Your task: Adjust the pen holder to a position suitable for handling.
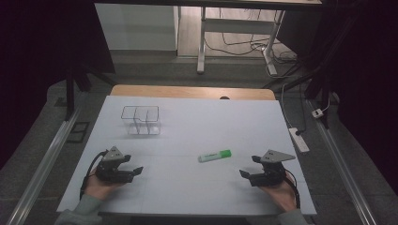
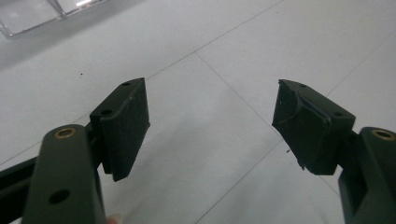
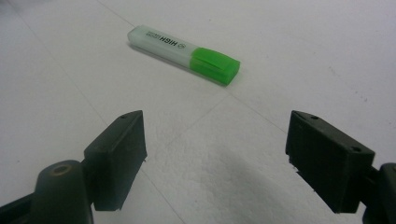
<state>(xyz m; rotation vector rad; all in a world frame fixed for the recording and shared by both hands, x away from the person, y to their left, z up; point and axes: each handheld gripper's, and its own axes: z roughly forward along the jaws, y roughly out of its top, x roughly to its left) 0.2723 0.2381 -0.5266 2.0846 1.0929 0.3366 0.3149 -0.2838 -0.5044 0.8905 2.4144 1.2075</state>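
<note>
Right gripper view is showing the highlighter (image 3: 184, 54) lying flat on the white counter (image 3: 280, 56), just ahead of the right gripper (image 3: 215, 161), whose jaws are standing wide and empty. It is looking light, rigid and slick; gripping across the mid-barrel seems safest.

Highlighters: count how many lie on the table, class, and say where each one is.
1. The highlighter lies flat on the white table, between the two grippers and nearer the right gripper, in front of its open jaws; nothing holds it.
</note>
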